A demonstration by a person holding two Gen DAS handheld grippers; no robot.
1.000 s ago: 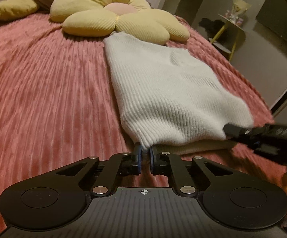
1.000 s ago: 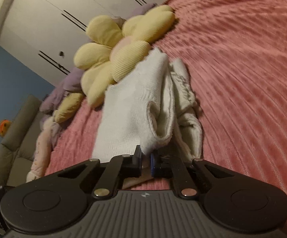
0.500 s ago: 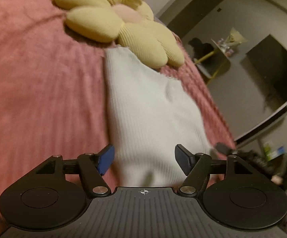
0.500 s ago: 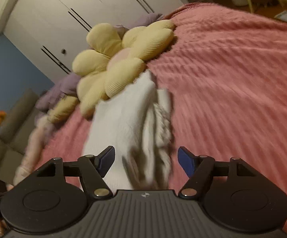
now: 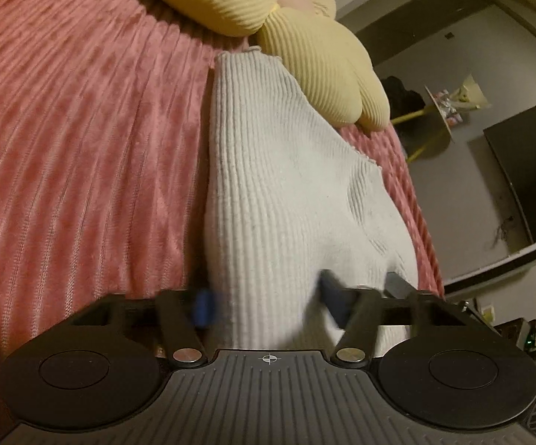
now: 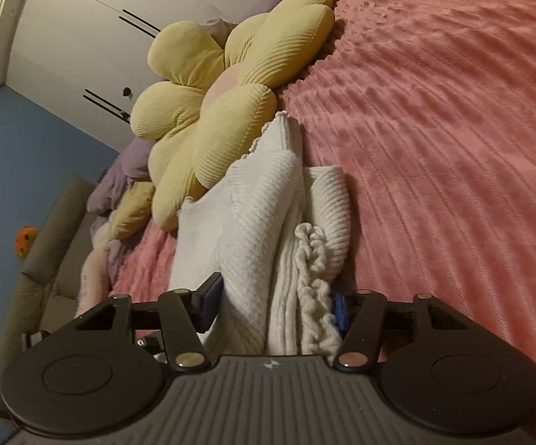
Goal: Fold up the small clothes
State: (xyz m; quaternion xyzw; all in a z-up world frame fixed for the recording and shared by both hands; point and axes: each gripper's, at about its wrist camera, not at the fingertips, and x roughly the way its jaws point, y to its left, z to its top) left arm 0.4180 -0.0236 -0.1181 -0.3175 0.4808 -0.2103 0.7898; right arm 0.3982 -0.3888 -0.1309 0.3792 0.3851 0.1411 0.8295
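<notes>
A white ribbed knit garment (image 5: 286, 185) lies folded on the pink bedspread (image 5: 75, 129), its far end against a yellow flower cushion. My left gripper (image 5: 268, 306) is open, its blue-padded fingers straddling the garment's near end. In the right wrist view the garment (image 6: 268, 230) shows stacked folded layers and a frilly edge. My right gripper (image 6: 273, 306) is open with its fingers on either side of that folded edge.
A yellow flower-shaped cushion (image 5: 305, 44) lies at the garment's far end; it also shows in the right wrist view (image 6: 212, 104). Purple and yellow pillows (image 6: 127, 185) and a sofa (image 6: 45, 241) are at the left. A dark TV (image 5: 527, 174) and a small yellow table (image 5: 438, 111) stand beyond the bed's right edge.
Both grippers were shut on the garment's near edge a second ago. Both have opened, let it go and moved forward so the fingers straddle the cloth.
</notes>
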